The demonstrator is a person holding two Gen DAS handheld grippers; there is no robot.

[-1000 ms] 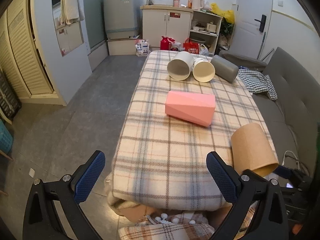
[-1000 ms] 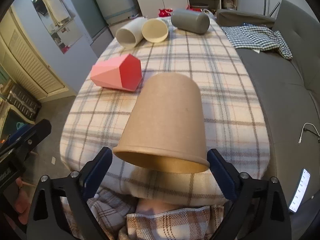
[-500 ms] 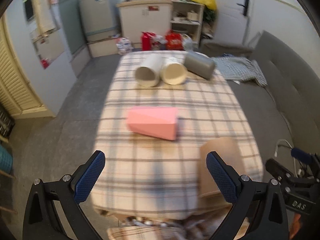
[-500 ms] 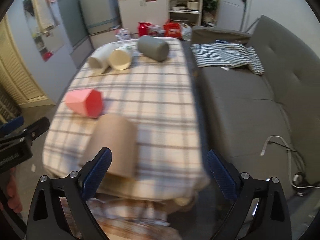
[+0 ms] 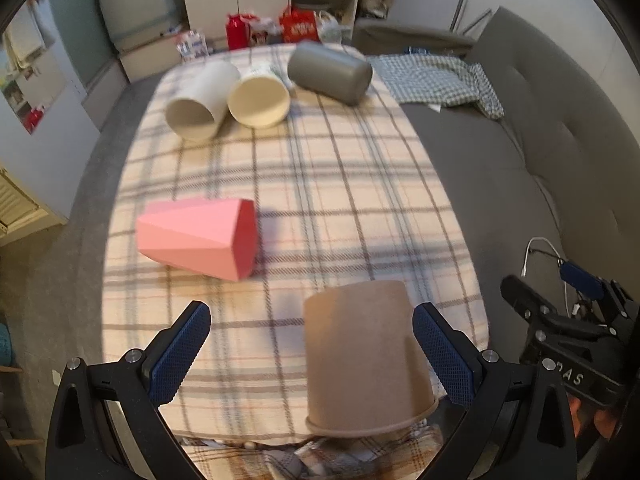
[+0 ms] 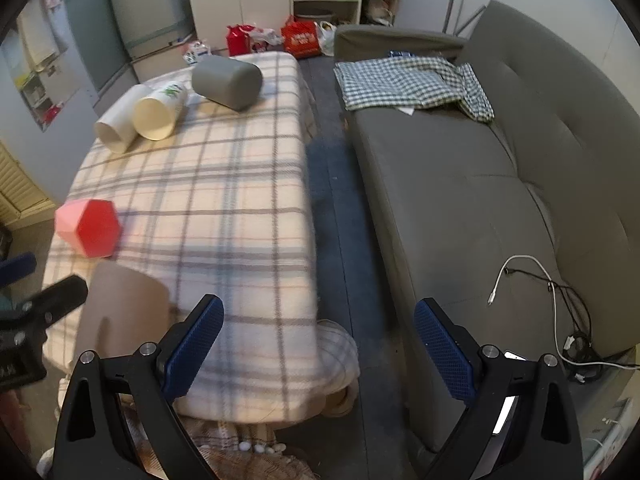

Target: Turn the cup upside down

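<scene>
On near edge of plaid-covered table (image 5: 340, 184): brown paper cup (image 5: 366, 364), upside down, rim on cloth, base up. Sits betw. left gripper (image 5: 312, 352) fingers, nearer the right-hand pad; not touched, fingers spread wide, nothing held. Right gripper (image 6: 320, 344) off to the side over floor gap betw. table and grey sofa (image 6: 500, 208); fingers wide apart too, empty. Same cup at far left in right wrist view (image 6: 124, 316), partly blurred. Pink faceted cup (image 5: 198, 238) on its side mid-table. At far end, also lying down: white cup (image 5: 200, 102), cream cup (image 5: 260, 98) touching it, grey cup (image 5: 330, 73) just beside. Checked cloth (image 6: 412, 82) on sofa; cables (image 6: 560, 304) near its front.
</scene>
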